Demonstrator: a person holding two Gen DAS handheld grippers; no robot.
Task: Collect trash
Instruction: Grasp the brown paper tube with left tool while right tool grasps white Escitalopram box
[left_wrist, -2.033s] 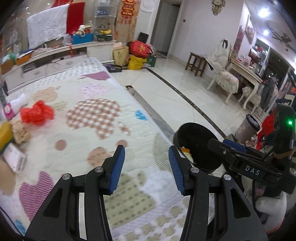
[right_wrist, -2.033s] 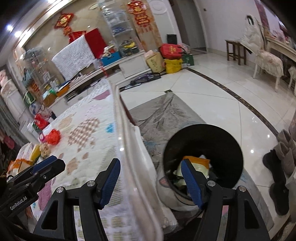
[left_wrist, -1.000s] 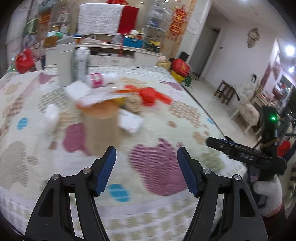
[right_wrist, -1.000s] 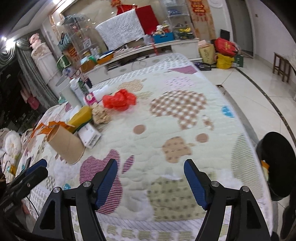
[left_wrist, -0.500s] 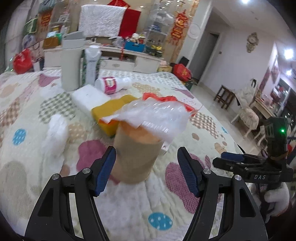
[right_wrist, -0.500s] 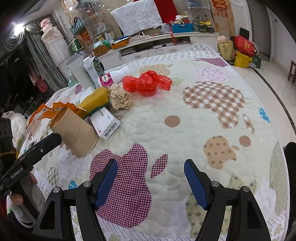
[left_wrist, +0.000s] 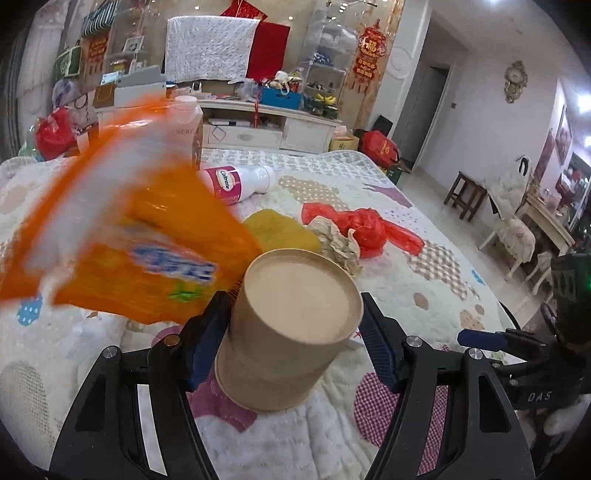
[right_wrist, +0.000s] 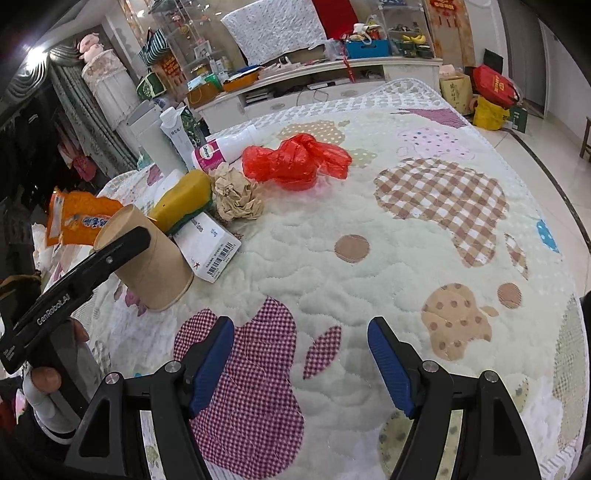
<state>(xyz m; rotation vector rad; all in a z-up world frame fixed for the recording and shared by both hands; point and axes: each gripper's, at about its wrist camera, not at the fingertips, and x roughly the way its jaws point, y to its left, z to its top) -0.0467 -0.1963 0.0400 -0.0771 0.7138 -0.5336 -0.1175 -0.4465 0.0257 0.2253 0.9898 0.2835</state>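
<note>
1. Surface: quilted patchwork bed cover (right_wrist: 369, 229); tiled floor (right_wrist: 546, 122) and cluttered white shelf unit (right_wrist: 332, 74) beyond.
2. Trash grouped at far left: paper cup (left_wrist: 291, 332) lying tilted, orange wrapper (left_wrist: 140, 236), crumpled paper (right_wrist: 236, 195), red bag (right_wrist: 295, 158).
3. Left gripper (left_wrist: 295, 332) jaws open, straddling the cup; pad contact unclear.
4. Right gripper (right_wrist: 301, 365) open, empty, above cover.

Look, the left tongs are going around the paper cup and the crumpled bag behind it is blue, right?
Almost. The left tongs do sit either side of the paper cup, but the plastic bag lying crumpled behind it is red, not blue. The right wrist view shows it most clearly, on the quilt beside the crumpled brown paper.
</note>
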